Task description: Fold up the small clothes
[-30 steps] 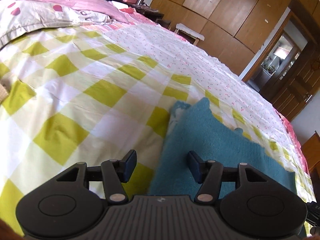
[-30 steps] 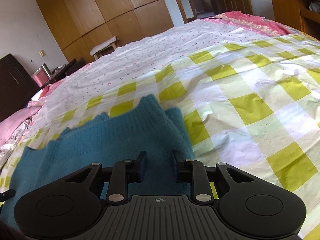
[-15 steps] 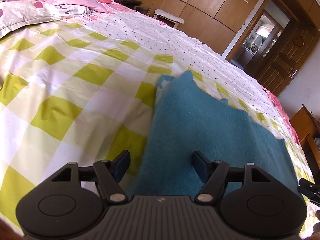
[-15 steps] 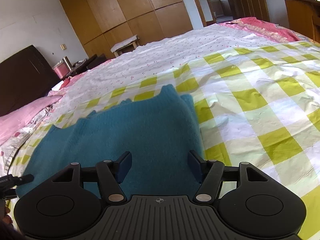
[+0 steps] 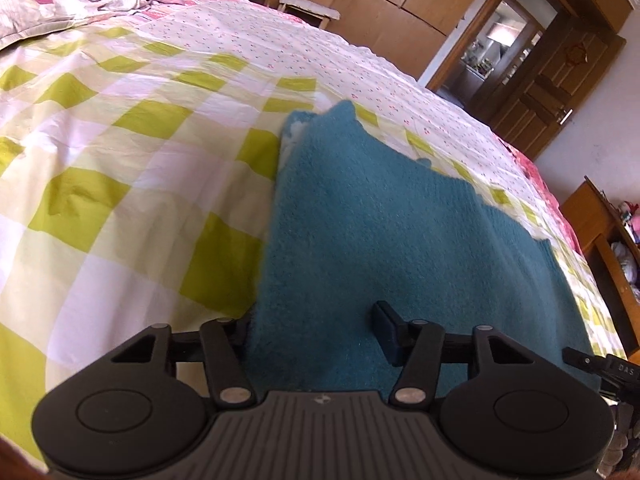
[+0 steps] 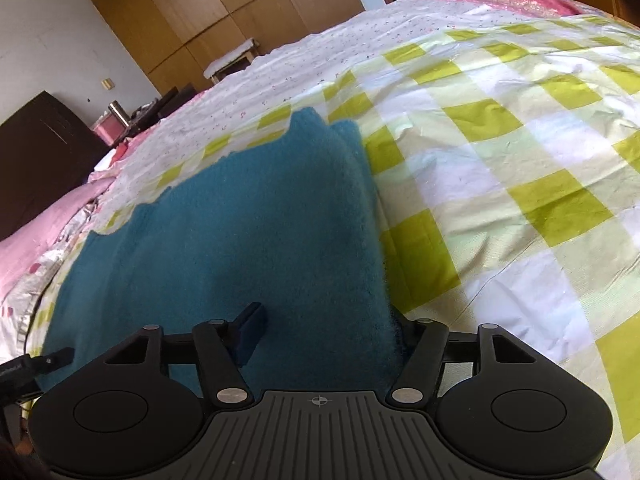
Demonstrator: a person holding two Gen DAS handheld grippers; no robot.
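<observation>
At the bottom of each frame the left gripper (image 5: 316,320) and right gripper (image 6: 328,326), jaws just closing, straddle the teal knitted garment's (image 5: 384,220) near corners, its length running across the checked bedspread (image 5: 132,184).

left tool (image 5: 316,326): black, ribbed housing | right tool (image 6: 328,322): black, silver pivot screws, round caps

The right gripper (image 5: 600,364) tip reads "DAS"; the pillow (image 5: 80,4) print is illegible
</observation>
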